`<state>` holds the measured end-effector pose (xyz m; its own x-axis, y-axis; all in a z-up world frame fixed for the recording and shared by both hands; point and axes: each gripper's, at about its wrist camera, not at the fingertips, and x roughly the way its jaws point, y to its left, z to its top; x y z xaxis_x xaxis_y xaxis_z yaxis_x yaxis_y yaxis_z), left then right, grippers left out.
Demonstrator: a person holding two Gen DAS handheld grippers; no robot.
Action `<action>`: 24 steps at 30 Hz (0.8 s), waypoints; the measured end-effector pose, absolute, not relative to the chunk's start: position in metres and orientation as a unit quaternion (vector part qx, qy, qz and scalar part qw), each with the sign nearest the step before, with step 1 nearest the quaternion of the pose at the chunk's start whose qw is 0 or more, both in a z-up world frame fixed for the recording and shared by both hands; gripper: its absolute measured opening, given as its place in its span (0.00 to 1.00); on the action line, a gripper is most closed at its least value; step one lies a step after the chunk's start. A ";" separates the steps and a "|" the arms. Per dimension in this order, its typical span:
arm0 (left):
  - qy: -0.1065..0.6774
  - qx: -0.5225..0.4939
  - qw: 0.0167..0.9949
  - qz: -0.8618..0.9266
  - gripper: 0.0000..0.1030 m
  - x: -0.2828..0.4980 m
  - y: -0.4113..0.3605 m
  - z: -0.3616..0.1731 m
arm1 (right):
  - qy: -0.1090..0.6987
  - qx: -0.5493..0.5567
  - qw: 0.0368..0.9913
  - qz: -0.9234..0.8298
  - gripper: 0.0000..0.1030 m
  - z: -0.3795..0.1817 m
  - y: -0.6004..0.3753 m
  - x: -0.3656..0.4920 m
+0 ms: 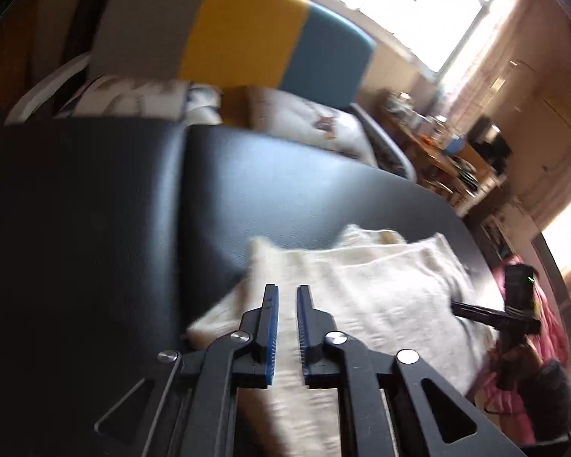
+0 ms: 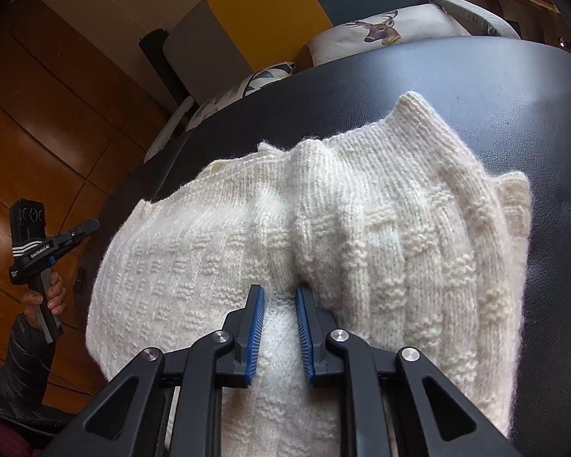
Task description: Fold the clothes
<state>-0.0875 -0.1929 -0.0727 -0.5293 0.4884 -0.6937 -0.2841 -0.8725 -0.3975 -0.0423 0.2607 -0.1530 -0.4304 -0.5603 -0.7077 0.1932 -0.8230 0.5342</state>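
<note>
While it lies spread across the black leather-look worktop (image 2: 476,87), the cream knitted sweater (image 2: 361,228) shows a pattern of ribbed columns broken by small raised blocks, with a fuzzy nap along its edges. It is folded into a broad, thick bundle; a raised ridge of knit runs up the middle from near the right hand-held gripper (image 2: 279,297), and one corner sticks up at the far edge. That gripper's blue-padded jaws are drawn close together and pinch a fold of the white knit between them. In the left wrist view the same sweater (image 1: 380,289) looks blurred and pale, lying toward the near right part of the worktop (image 1: 285,175), with a folded edge under the left hand-held gripper (image 1: 287,297). Its jaws stand narrowly apart above the cloth, and nothing is visibly caught between the pads. From the right wrist view, the left hand-held gripper (image 2: 91,224) sits off the worktop's left edge, held by a hand (image 2: 47,297) in a dark quilted sleeve (image 2: 23,361). Behind the worktop are a cushion printed with a deer (image 2: 380,26) and a grey, yellow and blue panel (image 1: 240,34). No containers are visible.
</note>
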 end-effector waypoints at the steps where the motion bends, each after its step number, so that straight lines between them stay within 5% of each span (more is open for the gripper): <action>1: -0.099 -0.433 0.236 0.864 0.18 -0.092 -0.177 -0.069 | -0.190 0.481 0.229 -0.825 0.17 -0.153 0.261 -0.042; 10: 0.030 -0.552 0.223 0.803 0.15 -0.150 -0.080 -0.123 | -0.177 0.465 0.233 -0.835 0.18 -0.152 0.259 -0.037; 11: 0.024 -0.541 0.213 0.813 0.04 -0.151 -0.080 -0.120 | -0.172 0.464 0.232 -0.838 0.18 -0.152 0.258 -0.036; 13: 0.010 -0.516 0.192 0.835 0.00 -0.152 -0.082 -0.113 | -0.158 0.459 0.225 -0.845 0.18 -0.151 0.253 -0.033; 24: -0.060 -0.498 0.131 0.855 0.01 -0.157 -0.103 -0.125 | -0.168 0.450 0.228 -0.847 0.19 -0.151 0.255 -0.028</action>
<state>-0.1569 -0.1035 -0.1248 -0.4692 0.2844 -0.8360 -0.1648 -0.9583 -0.2335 -0.0283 0.2547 -0.1508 -0.4913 -0.5371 -0.6857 0.2352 -0.8398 0.4893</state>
